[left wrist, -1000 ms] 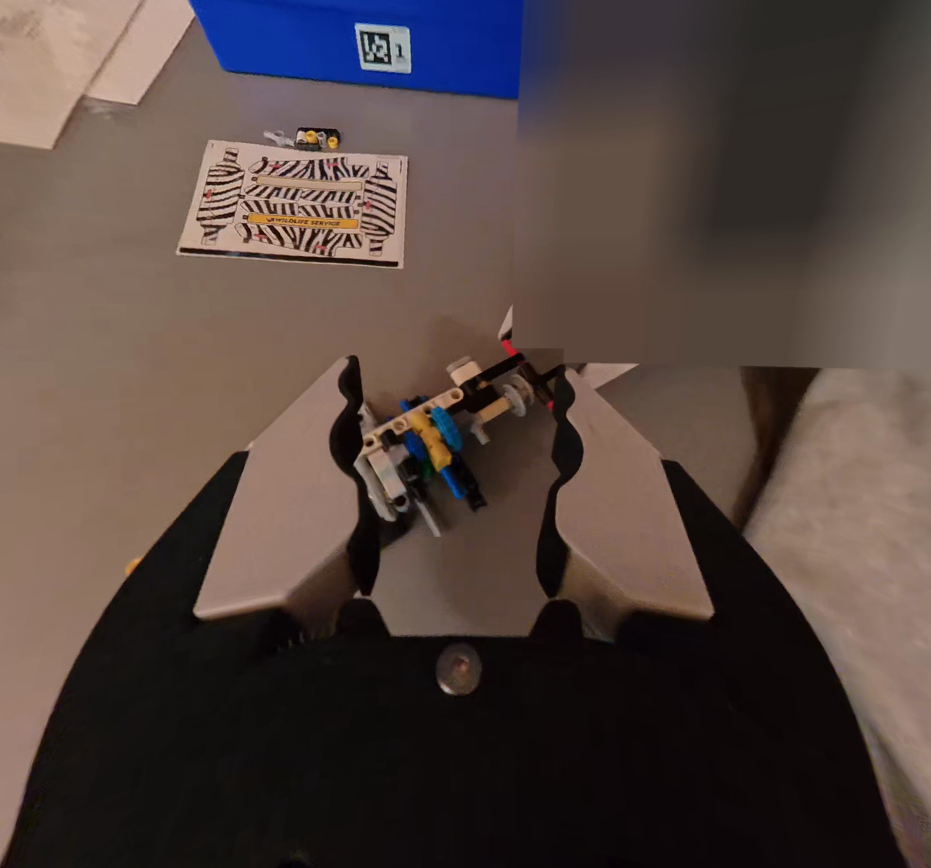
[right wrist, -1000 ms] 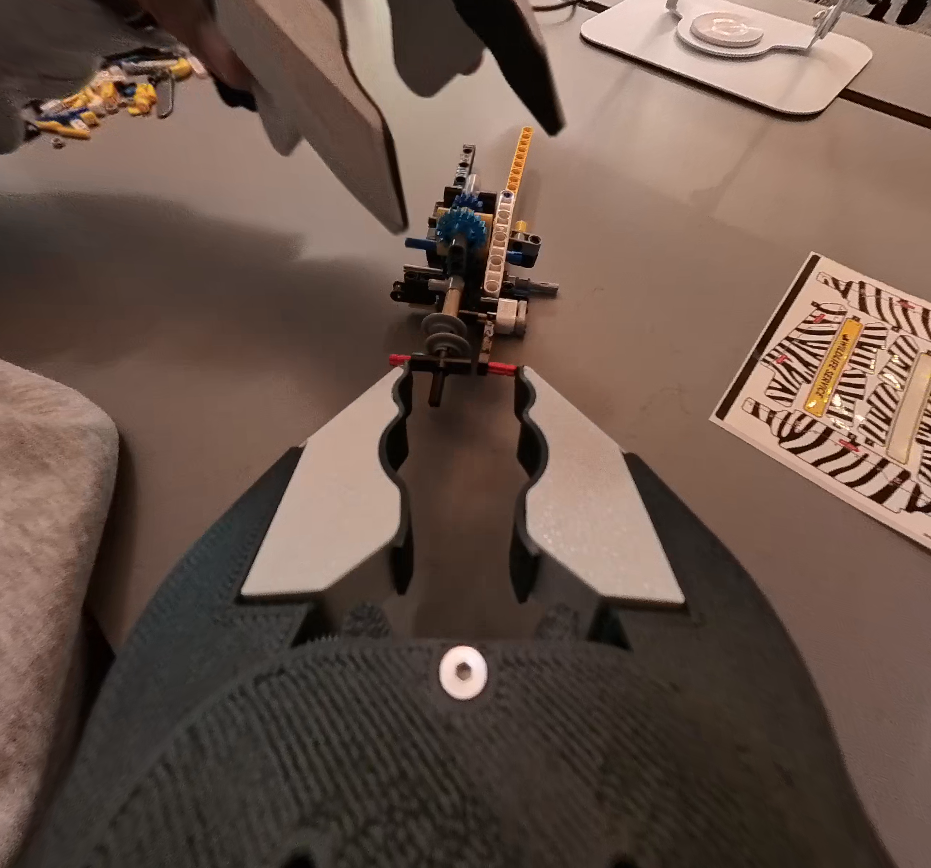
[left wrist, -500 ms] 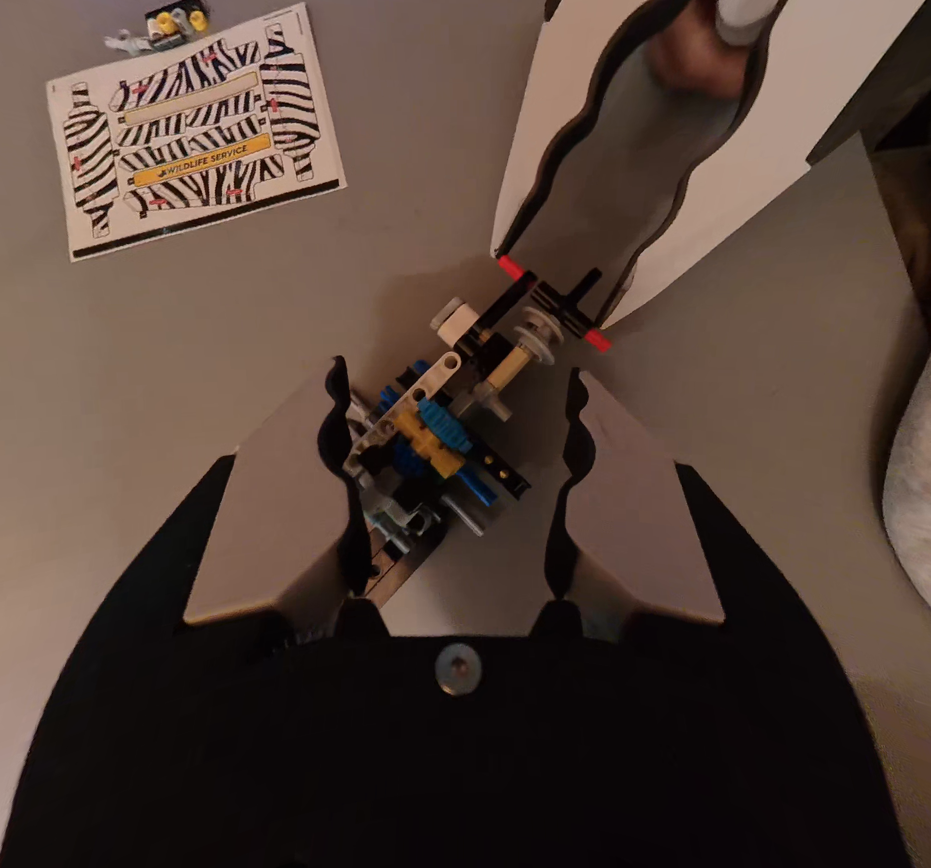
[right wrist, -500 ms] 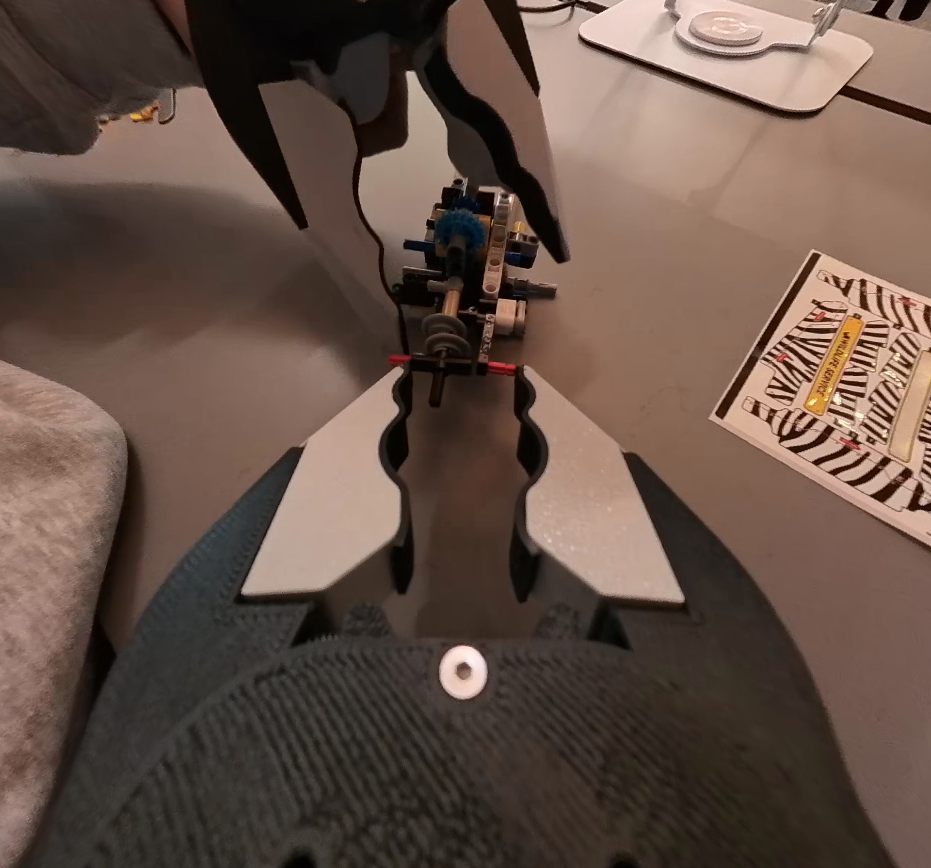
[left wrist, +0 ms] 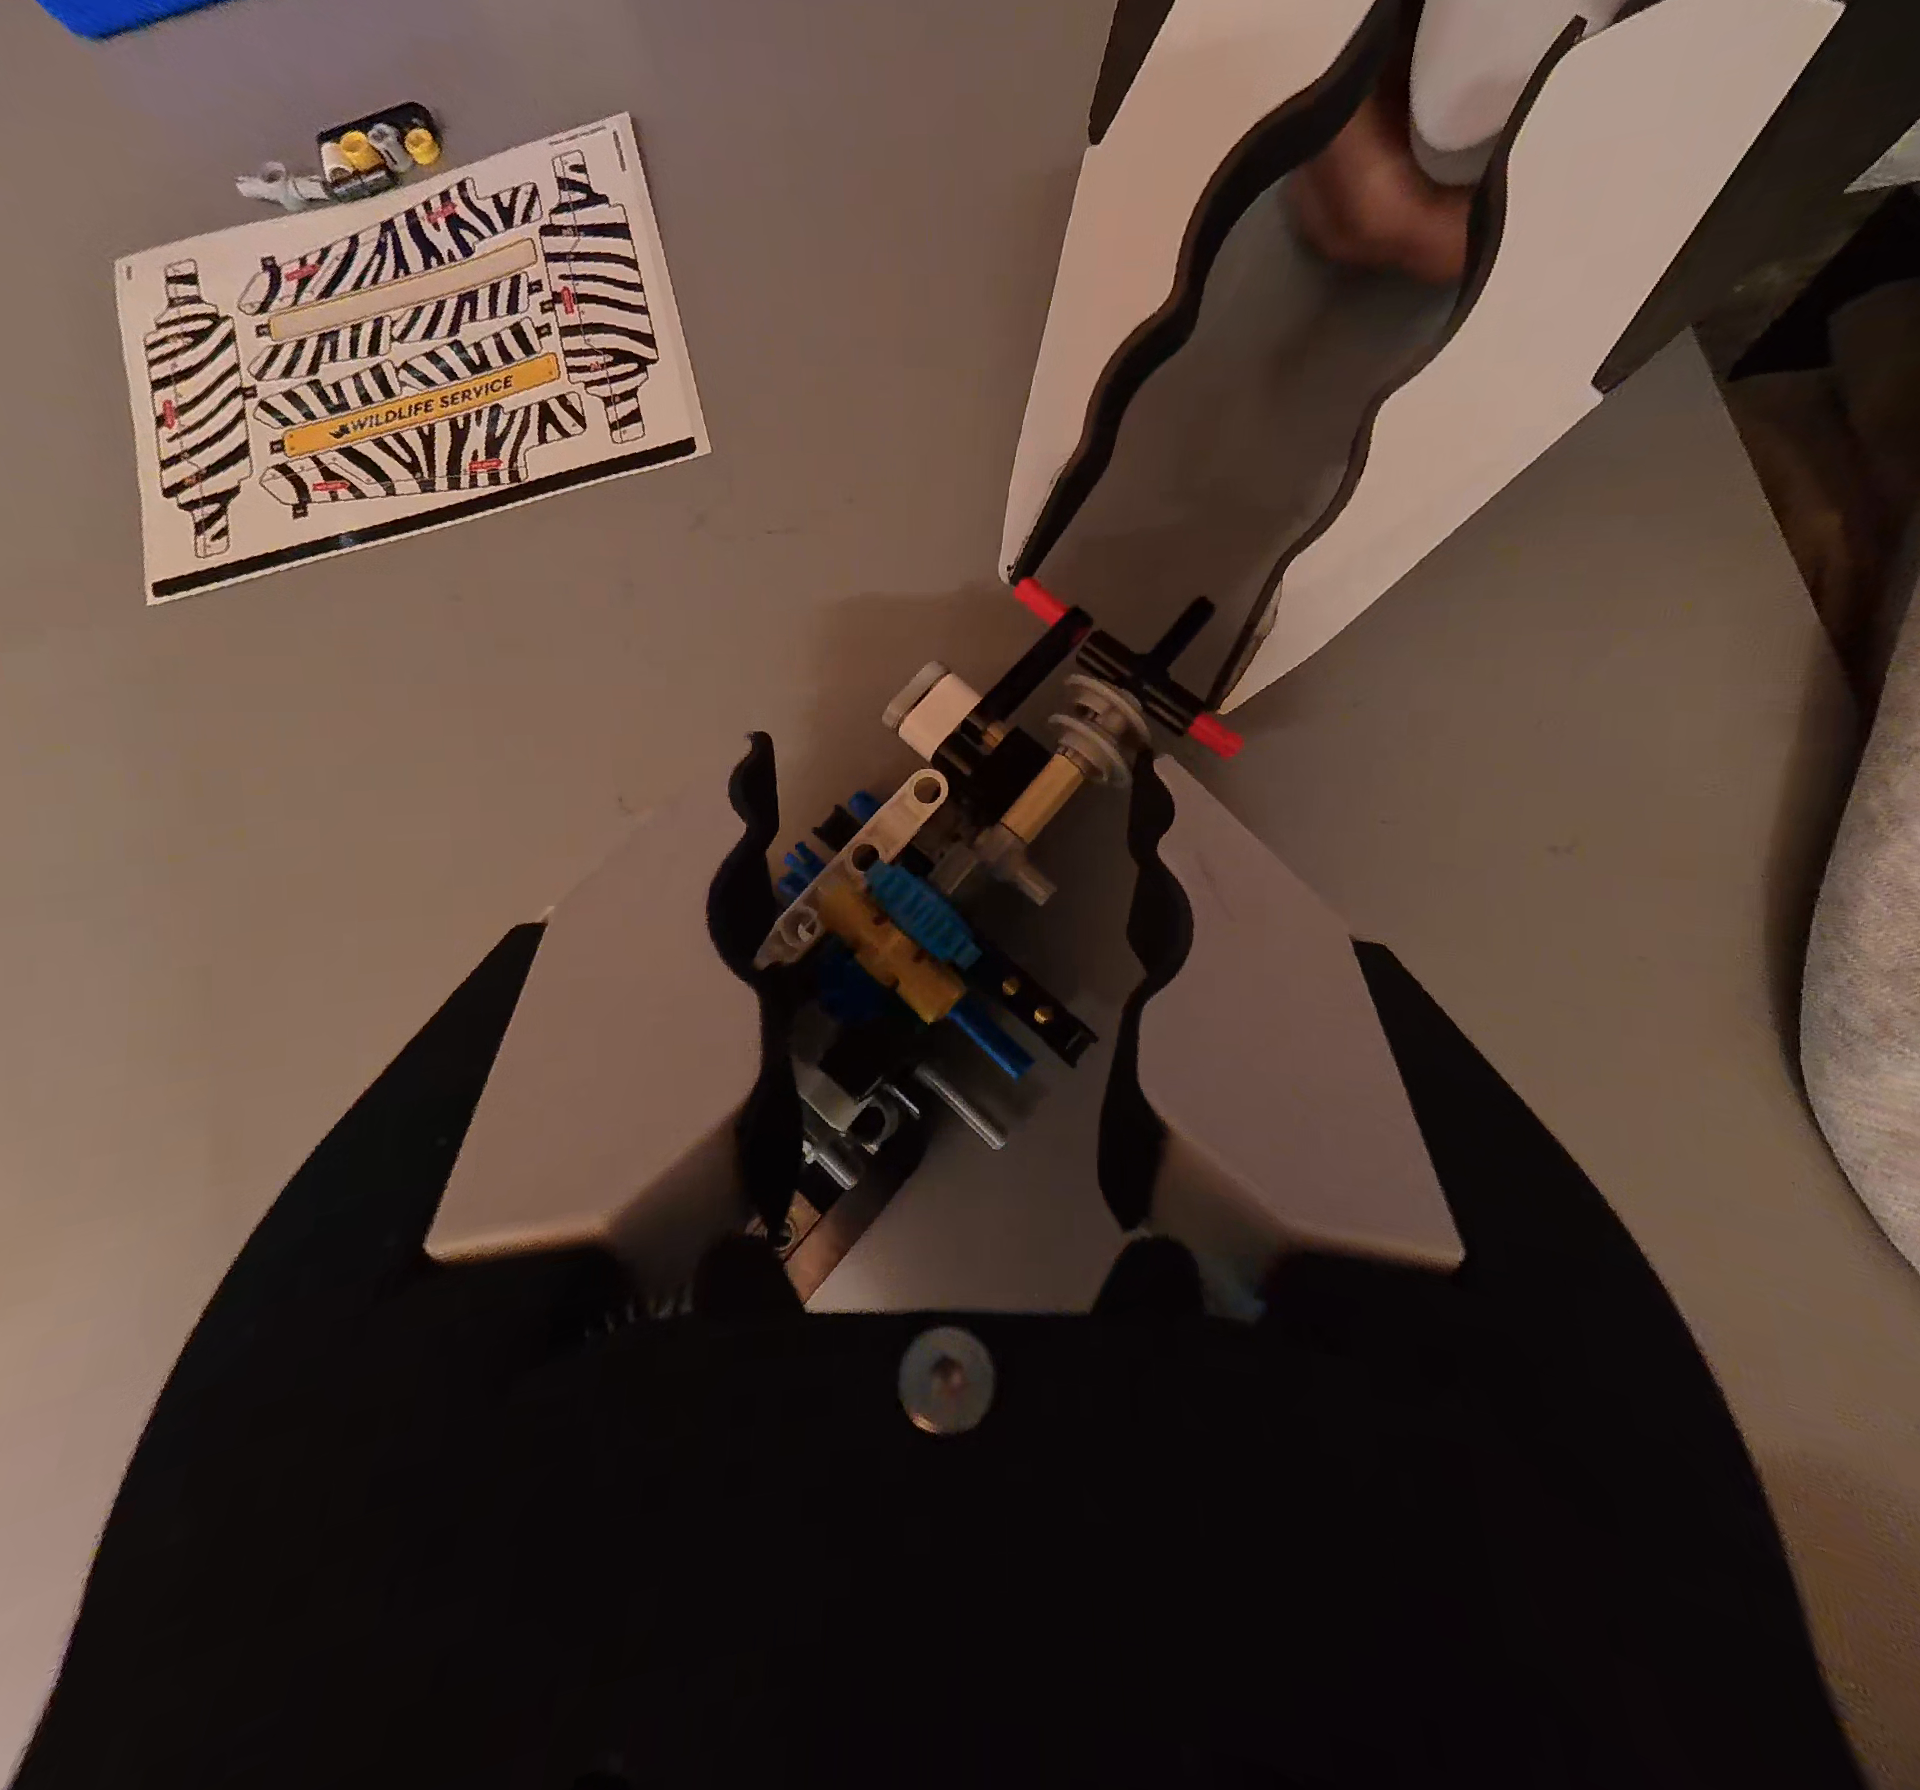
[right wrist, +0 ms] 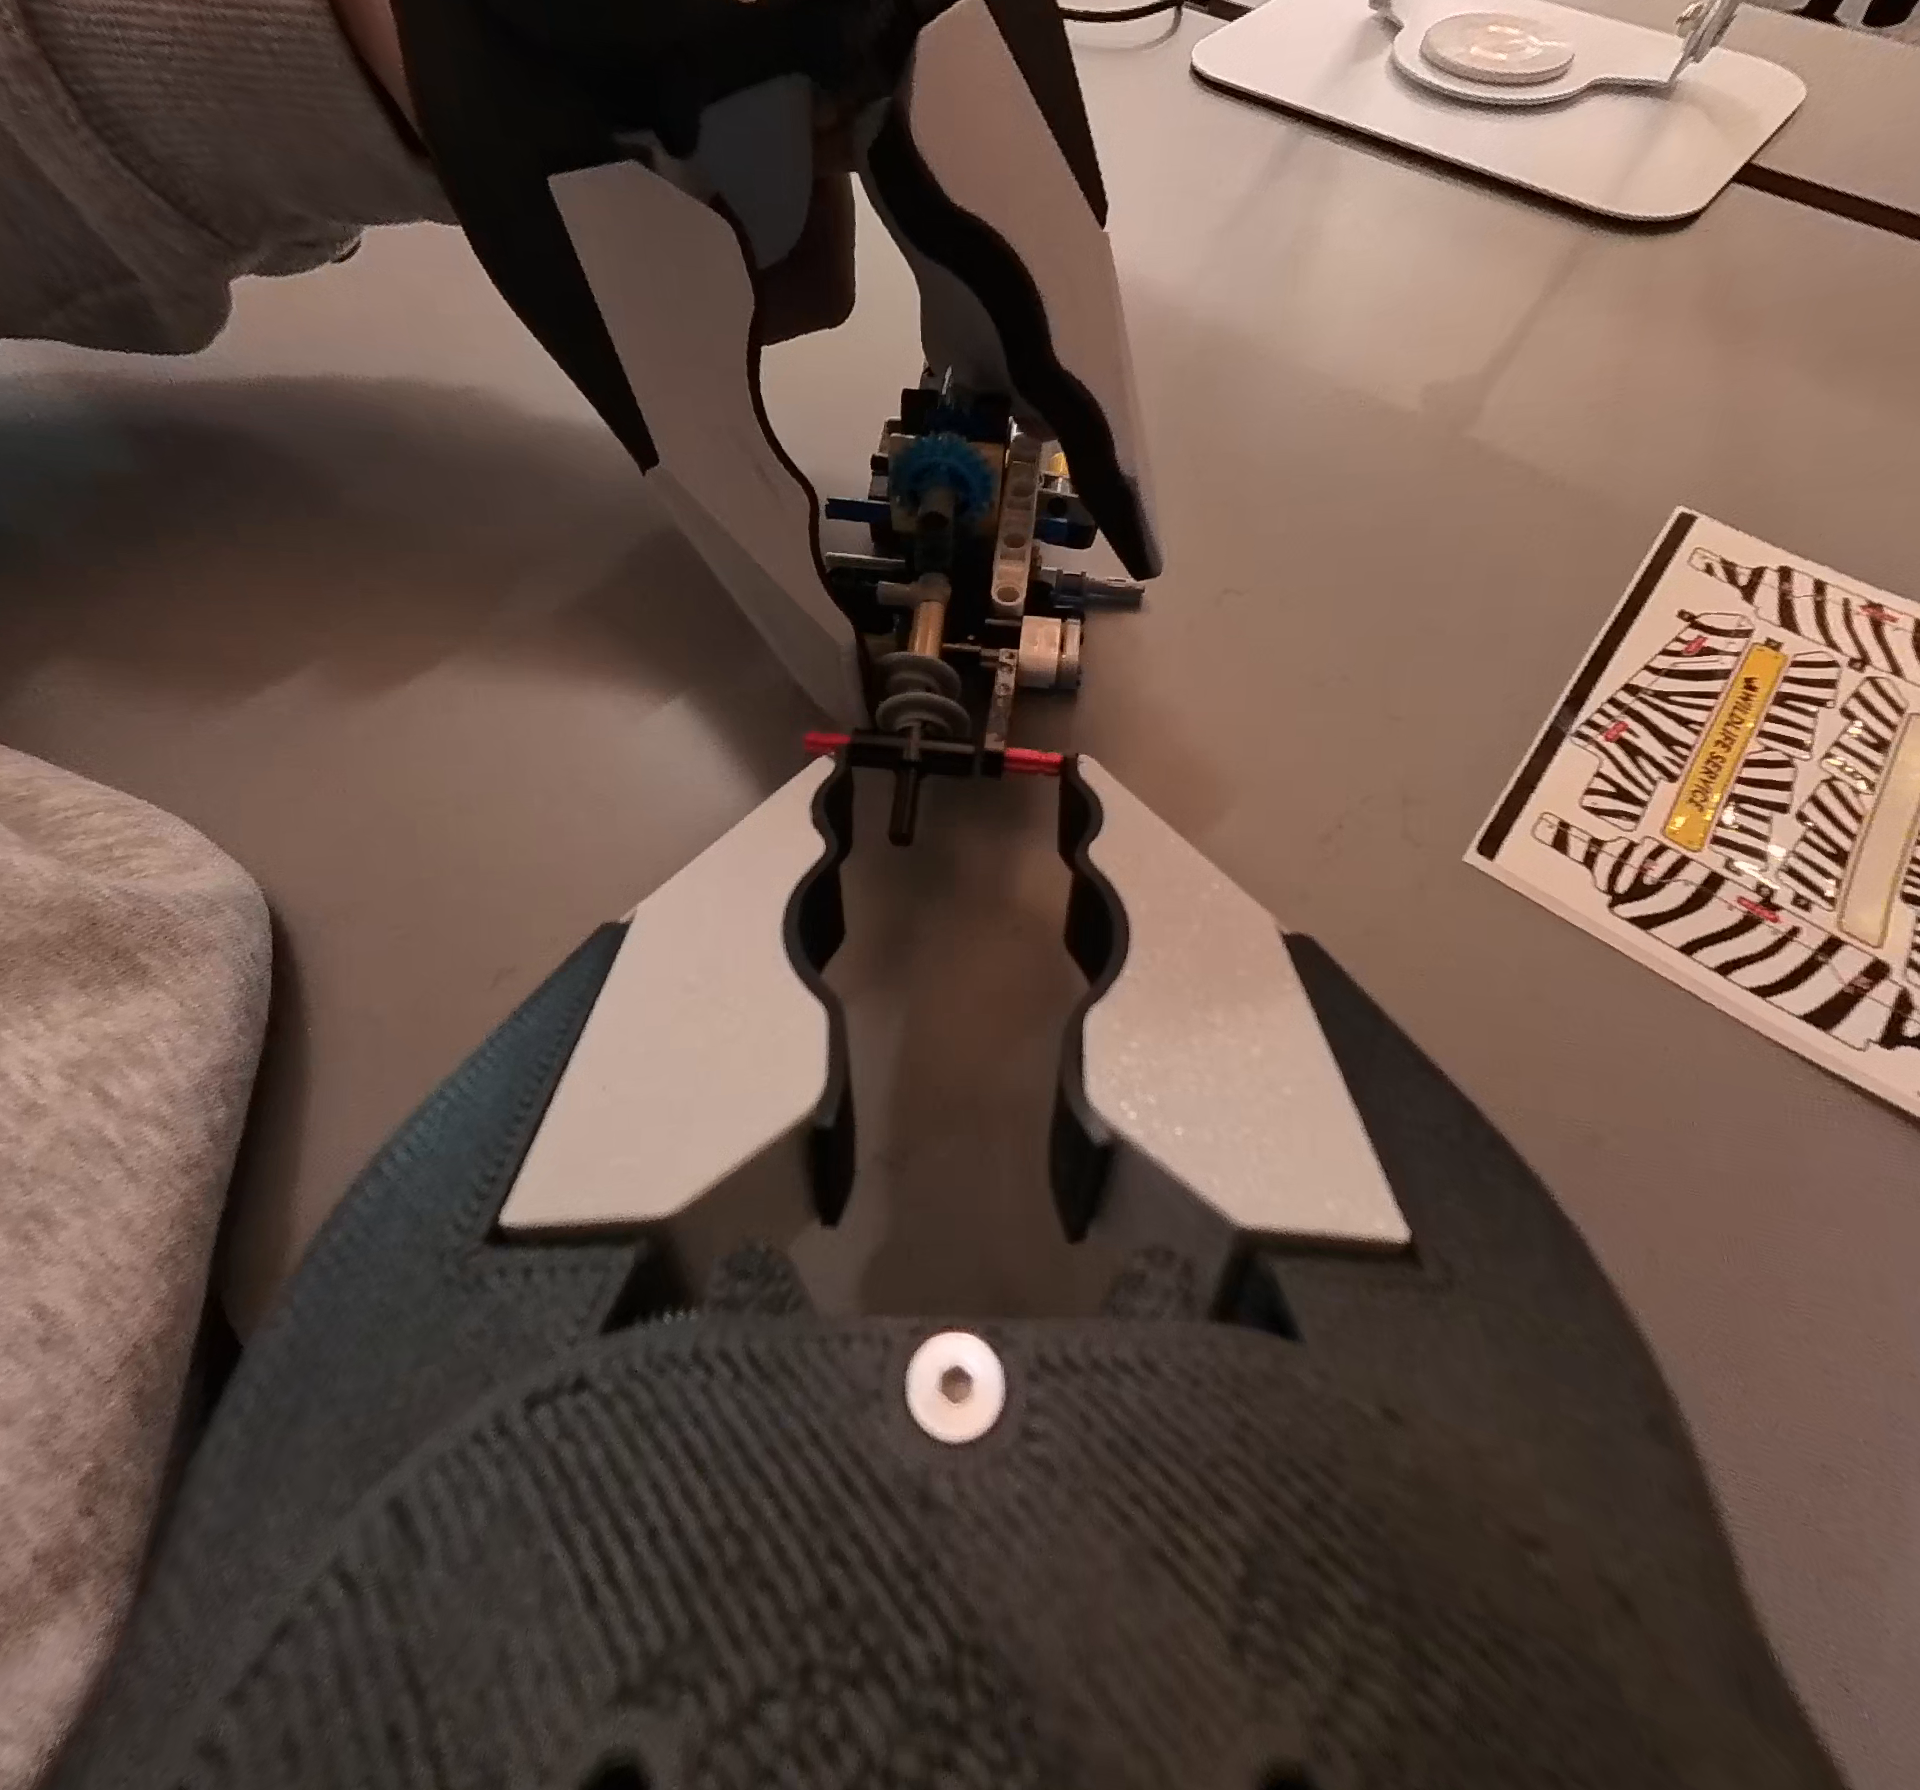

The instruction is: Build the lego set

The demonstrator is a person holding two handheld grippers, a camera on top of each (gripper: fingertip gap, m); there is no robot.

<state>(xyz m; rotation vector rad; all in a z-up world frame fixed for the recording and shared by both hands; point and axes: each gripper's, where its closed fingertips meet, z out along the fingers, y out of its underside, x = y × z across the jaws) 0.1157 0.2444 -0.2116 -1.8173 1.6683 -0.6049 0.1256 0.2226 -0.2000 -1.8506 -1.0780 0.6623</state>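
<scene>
Since a second ago the left gripper (left wrist: 951, 774) has dropped from above the table (left wrist: 727, 57) and come down over the lego assembly (left wrist: 935, 919), whereas the right gripper (right wrist: 951, 774) has kept its place at the model's near end.

Seen from the right wrist camera, nearest is a black cross-piece with red pin tips (right wrist: 932, 758), lying level with the right fingertips (right wrist: 821, 779) and spanning the gap; its ends sit just at the tips, and whether they touch cannot be told. Those jaws stand moderately apart and grip nothing. Behind the cross-piece comes a grey pulley on a tan axle, then a white beam, a blue gear (right wrist: 940, 478), yellow and black beams and a blue axle, all one compact build standing on the table.

Farther on, the left jaws are spread wide and straddle the model's middle and far part, one finger (right wrist: 748, 452) close against its side, nothing clamped.

Off toward the table's far side lie a zebra-striped sticker sheet (left wrist: 405, 358) and a few loose pieces (left wrist: 353, 161).
</scene>
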